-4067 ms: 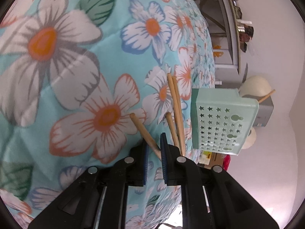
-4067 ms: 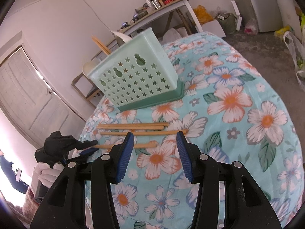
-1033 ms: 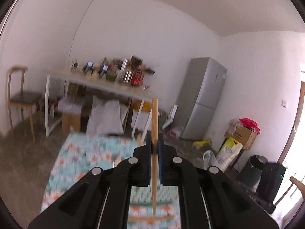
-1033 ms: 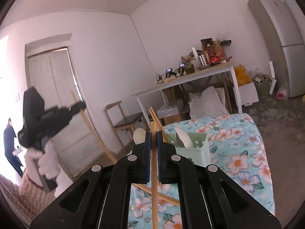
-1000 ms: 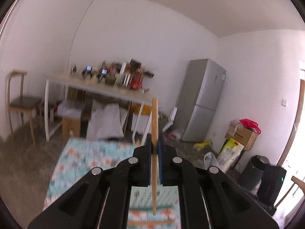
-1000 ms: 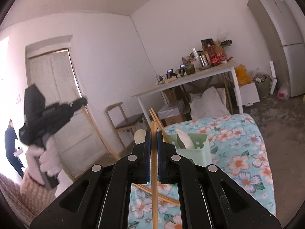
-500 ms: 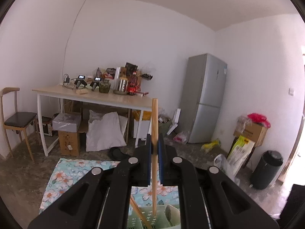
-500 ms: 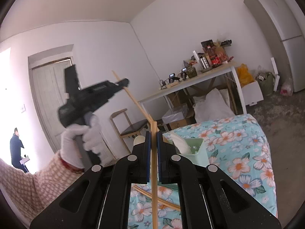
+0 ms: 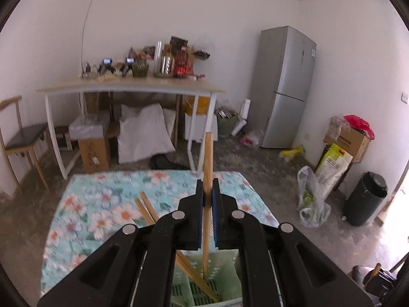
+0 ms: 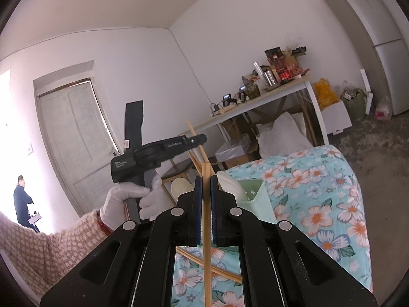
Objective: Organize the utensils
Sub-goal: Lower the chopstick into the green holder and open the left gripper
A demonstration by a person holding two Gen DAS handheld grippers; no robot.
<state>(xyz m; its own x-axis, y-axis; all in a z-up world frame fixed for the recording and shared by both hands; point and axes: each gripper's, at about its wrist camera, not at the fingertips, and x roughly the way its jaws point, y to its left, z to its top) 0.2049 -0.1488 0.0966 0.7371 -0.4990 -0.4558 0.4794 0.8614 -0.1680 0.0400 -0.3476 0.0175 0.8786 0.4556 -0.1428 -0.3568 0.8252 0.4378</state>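
My left gripper (image 9: 207, 186) is shut on a wooden chopstick (image 9: 208, 153) held upright. Its lower tip reaches down into the pale green basket (image 9: 225, 281) right below the fingers. Two more chopsticks (image 9: 145, 204) lean out of that basket to the left. In the right wrist view a white-gloved hand holds the left gripper (image 10: 202, 138) above the basket (image 10: 255, 197), with its chopstick (image 10: 190, 128) slanting. My right gripper (image 10: 206, 181) is shut on another upright chopstick (image 10: 207, 268), in front of the basket. Loose chopsticks (image 10: 225, 272) lie on the cloth.
The basket stands on a table covered with a turquoise floral cloth (image 9: 102, 204). Behind it are a cluttered white-legged desk (image 9: 127, 87), a chair (image 9: 20, 133), a fridge (image 9: 283, 87) and a black bin (image 9: 365, 199). A person (image 10: 21, 199) stands by the door (image 10: 76, 140).
My left gripper has come forward and down over the basket, and its chopstick's lower tip now dips inside. The right gripper has hardly moved and still holds its chopstick.
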